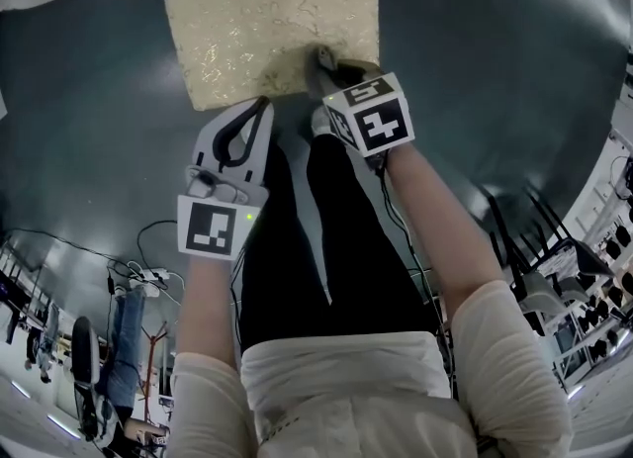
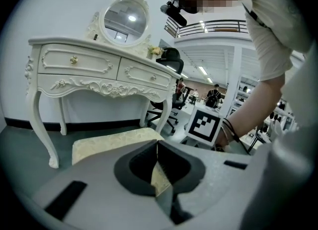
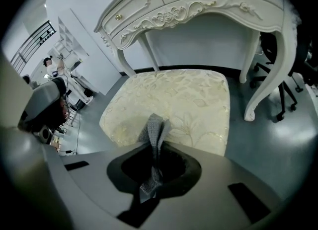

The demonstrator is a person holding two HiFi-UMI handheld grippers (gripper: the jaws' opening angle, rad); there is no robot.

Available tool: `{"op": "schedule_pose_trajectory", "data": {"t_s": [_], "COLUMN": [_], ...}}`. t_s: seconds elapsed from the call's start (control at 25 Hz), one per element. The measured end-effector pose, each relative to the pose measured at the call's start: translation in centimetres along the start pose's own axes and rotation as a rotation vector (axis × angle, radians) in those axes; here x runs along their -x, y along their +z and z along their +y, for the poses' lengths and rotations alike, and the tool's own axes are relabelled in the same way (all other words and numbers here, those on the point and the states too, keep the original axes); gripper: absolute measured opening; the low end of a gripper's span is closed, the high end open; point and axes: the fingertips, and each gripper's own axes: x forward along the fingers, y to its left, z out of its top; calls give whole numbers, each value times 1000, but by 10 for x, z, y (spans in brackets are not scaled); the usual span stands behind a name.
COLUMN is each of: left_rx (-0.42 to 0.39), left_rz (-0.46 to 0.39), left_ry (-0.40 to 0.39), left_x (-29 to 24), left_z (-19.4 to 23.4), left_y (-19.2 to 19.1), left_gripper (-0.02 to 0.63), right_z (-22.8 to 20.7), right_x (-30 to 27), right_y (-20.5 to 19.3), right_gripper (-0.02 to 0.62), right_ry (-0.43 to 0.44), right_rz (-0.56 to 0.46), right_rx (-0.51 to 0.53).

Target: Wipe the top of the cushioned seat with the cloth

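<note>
The cushioned seat (image 1: 272, 26) is cream with a gold leaf pattern and stands on the dark floor ahead of me. My right gripper (image 1: 328, 60) is at the seat's near right edge, shut on a grey cloth (image 1: 322, 52). In the right gripper view the cloth (image 3: 153, 127) sticks up from the closed jaws, with its tip over the seat's (image 3: 179, 100) front part. My left gripper (image 1: 262, 105) is shut on nothing, just short of the seat's near edge and over the floor. In the left gripper view the seat (image 2: 107, 142) lies beyond the closed jaws.
A white carved dressing table (image 2: 99, 67) with an oval mirror (image 2: 124, 19) stands behind the seat; its curved leg (image 3: 261, 75) is right of the seat. A black office chair (image 2: 169, 65) is beyond it. Cables (image 1: 148, 248) lie on the floor at my left.
</note>
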Motion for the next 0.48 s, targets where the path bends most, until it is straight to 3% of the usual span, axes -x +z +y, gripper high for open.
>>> {"op": "schedule_pose_trajectory", "data": {"t_s": [0.48], "left_rx": [-50], "left_rz": [22], "left_ry": [-64], "left_x": [-27], "left_z": [-53], "left_y": [8], "left_gripper": [3], "right_z": [-65], "right_x": [39], "right_y": [-36], "right_gripper": [31], "right_ry": [-96], "right_rz": [-4], "right_rx": [-52]}}
